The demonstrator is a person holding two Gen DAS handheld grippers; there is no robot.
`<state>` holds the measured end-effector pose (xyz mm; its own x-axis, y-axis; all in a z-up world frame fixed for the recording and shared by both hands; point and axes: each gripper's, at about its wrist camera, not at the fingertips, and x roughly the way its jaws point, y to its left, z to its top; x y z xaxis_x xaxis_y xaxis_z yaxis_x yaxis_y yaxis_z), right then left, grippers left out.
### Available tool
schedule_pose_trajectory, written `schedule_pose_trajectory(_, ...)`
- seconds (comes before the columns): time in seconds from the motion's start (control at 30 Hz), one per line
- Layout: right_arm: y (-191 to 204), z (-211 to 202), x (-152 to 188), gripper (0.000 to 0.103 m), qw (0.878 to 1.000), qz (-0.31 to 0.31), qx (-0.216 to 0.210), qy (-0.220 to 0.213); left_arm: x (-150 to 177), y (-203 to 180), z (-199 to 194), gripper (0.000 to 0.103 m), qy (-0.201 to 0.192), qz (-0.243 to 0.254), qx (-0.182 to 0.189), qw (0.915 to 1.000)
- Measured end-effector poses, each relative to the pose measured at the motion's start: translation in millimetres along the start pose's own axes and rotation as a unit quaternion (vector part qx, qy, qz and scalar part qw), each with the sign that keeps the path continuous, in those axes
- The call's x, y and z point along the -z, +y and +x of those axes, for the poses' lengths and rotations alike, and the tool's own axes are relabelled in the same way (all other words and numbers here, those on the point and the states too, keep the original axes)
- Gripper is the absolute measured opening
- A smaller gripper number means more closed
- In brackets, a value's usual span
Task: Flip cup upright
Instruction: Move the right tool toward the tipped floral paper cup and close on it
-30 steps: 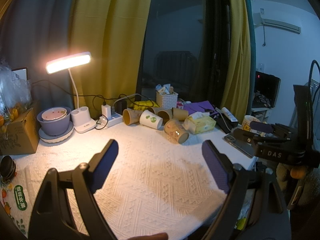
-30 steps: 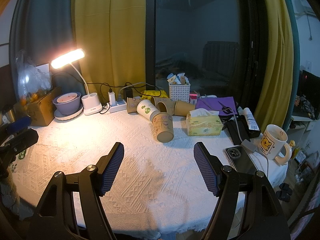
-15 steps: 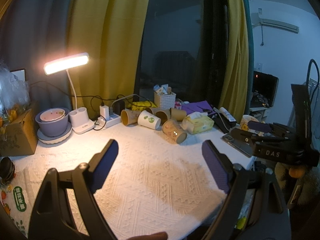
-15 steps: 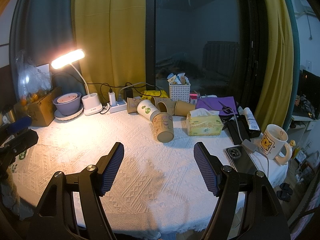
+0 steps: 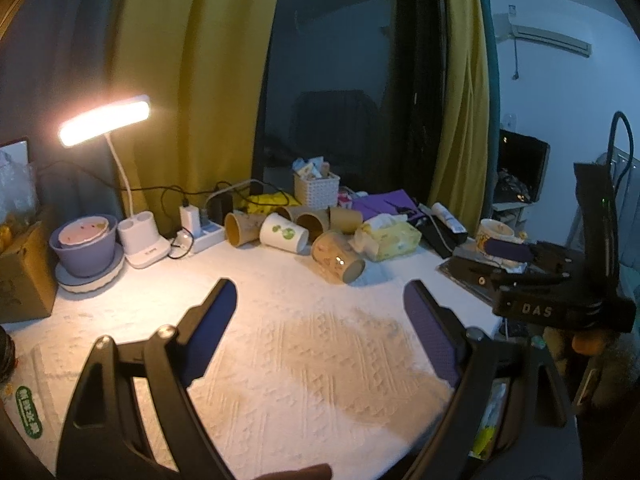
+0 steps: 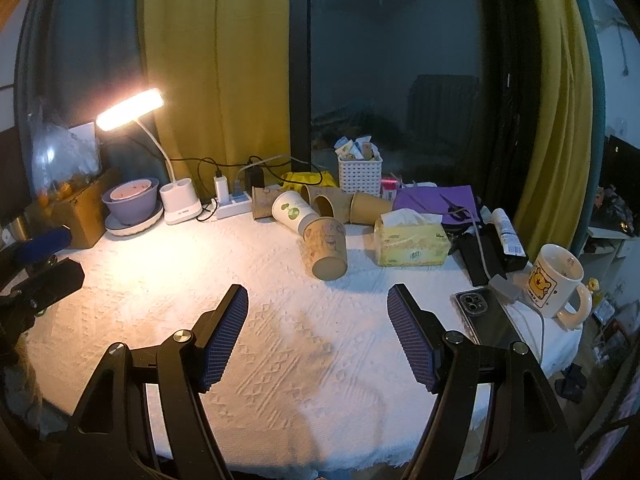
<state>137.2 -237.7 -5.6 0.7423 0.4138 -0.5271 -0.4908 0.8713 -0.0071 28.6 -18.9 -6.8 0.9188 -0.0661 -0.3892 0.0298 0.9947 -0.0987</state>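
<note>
A white textured cloth (image 6: 280, 320) covers the desk (image 6: 400, 452), lit by a lamp (image 6: 130, 109) before yellow curtains (image 6: 224, 60). A paper cup (image 6: 325, 248) lies sideways. Both grippers' jaws gape empty.

Brown cup (image 6: 325, 249); white cloth (image 6: 280, 320) w/ zigzags.

Open cloth (image 6: 304, 332) leads to the cup (image 6: 326, 250) — tissue box (image 6: 412, 240) crowds its right.
</note>
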Motion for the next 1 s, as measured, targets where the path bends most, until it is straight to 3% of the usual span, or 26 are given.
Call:
schedule_pose_trajectory(0.4, -41, 60, -11, 0.076, 0.999, 0.029, -0.001, 0.025, -14, -1, 81, 0.087, 0.071, 0.009, 0.0, 0.9974)
schedule_pose_trajectory(1.0, -107, 170, -18, 0.076, 0.995, 0.052, -0.001, 0.083, -29, -9, 229, 0.087, 0.16, -0.01, 0.004, 0.987)
